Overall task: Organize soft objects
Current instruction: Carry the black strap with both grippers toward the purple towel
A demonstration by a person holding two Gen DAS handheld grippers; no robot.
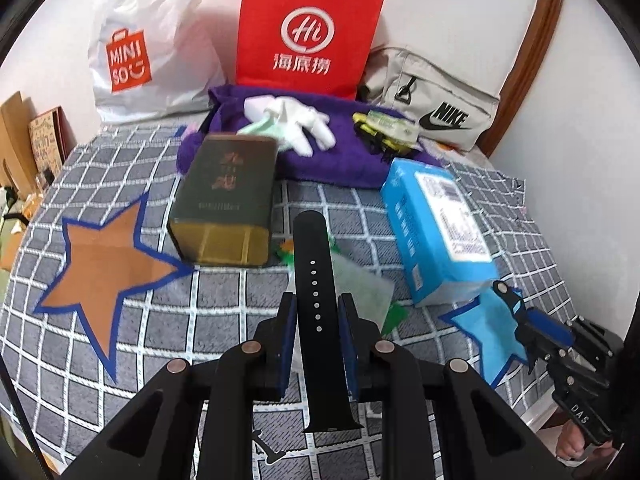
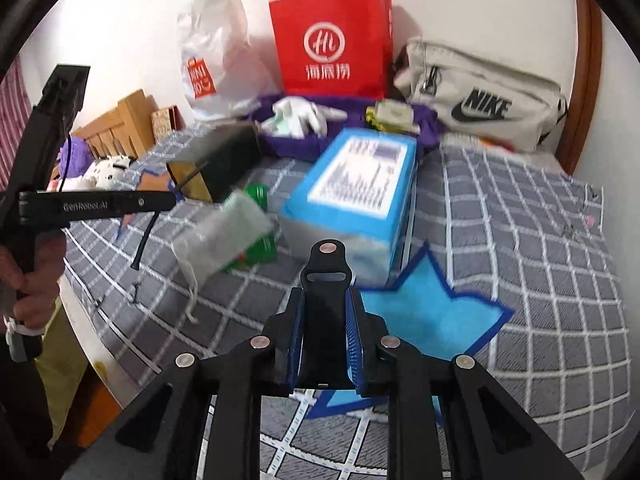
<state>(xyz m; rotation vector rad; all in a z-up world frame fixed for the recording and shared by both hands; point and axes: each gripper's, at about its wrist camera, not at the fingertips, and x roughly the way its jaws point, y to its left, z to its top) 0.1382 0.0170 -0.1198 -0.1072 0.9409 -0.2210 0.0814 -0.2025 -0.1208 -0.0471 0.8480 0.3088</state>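
My left gripper (image 1: 317, 312) is shut on a long black watch strap (image 1: 316, 280) with a row of holes, held above the checked bed cover (image 1: 224, 312). My right gripper (image 2: 326, 312) is shut on a shorter black strap piece (image 2: 326, 280) with a slot and a metal stud, above the blue star mat (image 2: 432, 316). The right gripper also shows at the right edge of the left wrist view (image 1: 516, 300). An orange star mat (image 1: 104, 264) lies at the left. A purple towel (image 1: 344, 160) with a white glove (image 1: 296, 124) lies at the back.
A dark green box (image 1: 228, 204), a blue box (image 1: 436, 228) and a pale mesh pouch (image 1: 360, 284) lie mid-bed. A red paper bag (image 1: 308, 36), a white Miniso bag (image 1: 140, 48) and a grey Nike bag (image 1: 436, 104) stand against the wall. Cardboard boxes (image 2: 120, 120) sit at the left.
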